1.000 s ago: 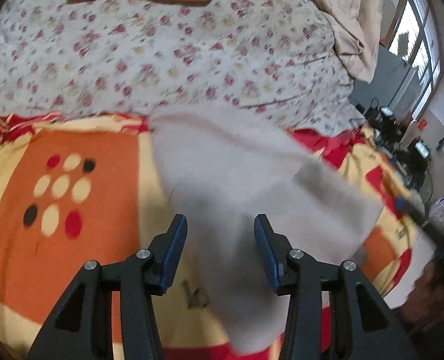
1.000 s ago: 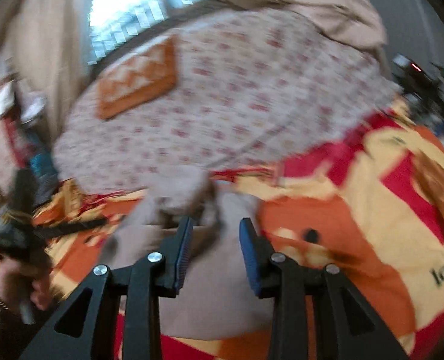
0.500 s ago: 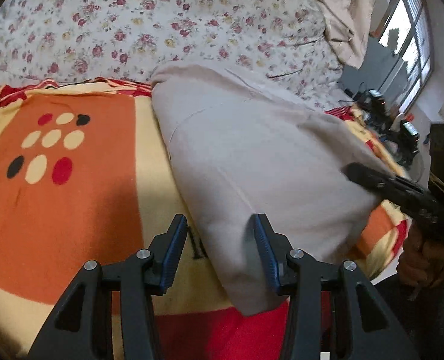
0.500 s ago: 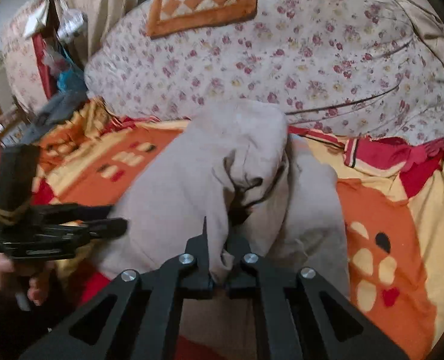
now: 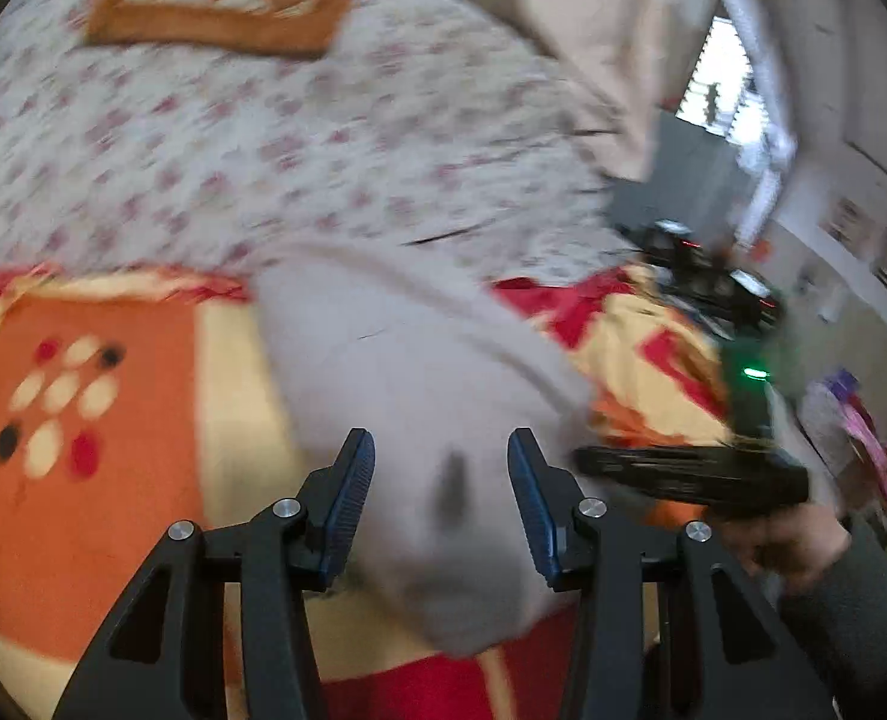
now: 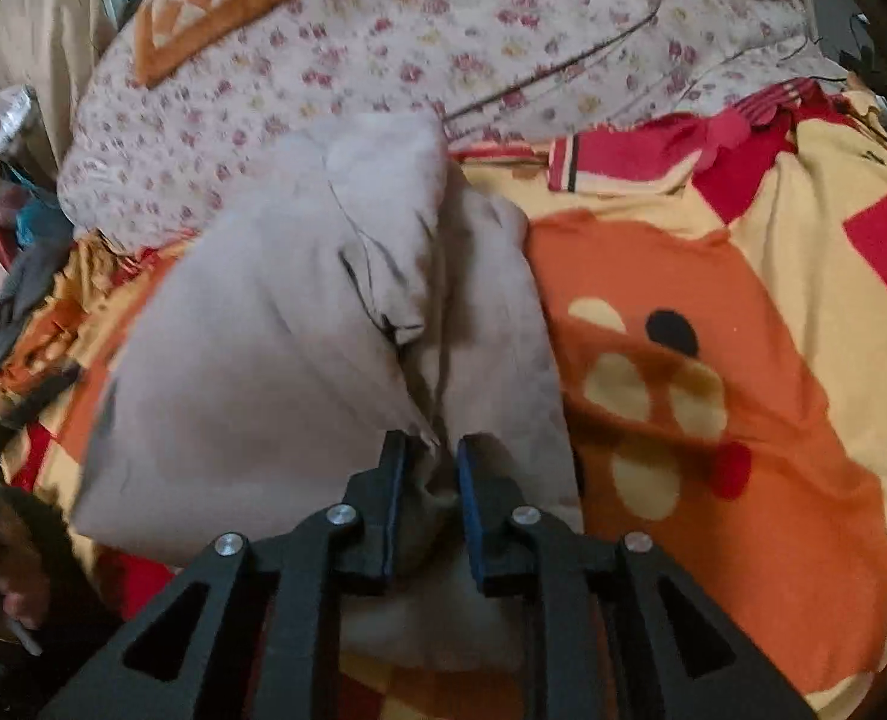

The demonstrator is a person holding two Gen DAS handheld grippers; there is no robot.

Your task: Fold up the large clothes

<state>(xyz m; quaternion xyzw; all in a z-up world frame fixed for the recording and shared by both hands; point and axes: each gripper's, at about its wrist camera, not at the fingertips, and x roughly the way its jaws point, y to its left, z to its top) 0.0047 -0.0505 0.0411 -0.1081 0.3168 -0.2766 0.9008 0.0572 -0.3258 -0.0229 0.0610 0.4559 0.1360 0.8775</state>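
A large pale grey garment point(image 5: 419, 396) lies folded lengthways on an orange, cream and red blanket point(image 5: 113, 480). My left gripper point(image 5: 440, 480) is open above the garment's near end, with cloth between and below its fingers. In the right wrist view the garment point(image 6: 251, 360) shows a folded layer on top, and my right gripper point(image 6: 428, 480) has its jaws slightly apart around a bunched fold of it. The right gripper also shows in the left wrist view point(image 5: 683, 474), at the garment's right edge.
A floral quilt point(image 5: 263, 138) with an orange checked cushion point(image 5: 221, 6) is piled behind the blanket. A window point(image 5: 719, 84) and cluttered furniture point(image 5: 713, 282) are at the right. Dark clothes point(image 6: 23, 282) lie at the bed's left side.
My right gripper's jaws have parted a little from their tight clamp on the fold. The left gripper has pulled back and tilted up; the view is blurred with motion.
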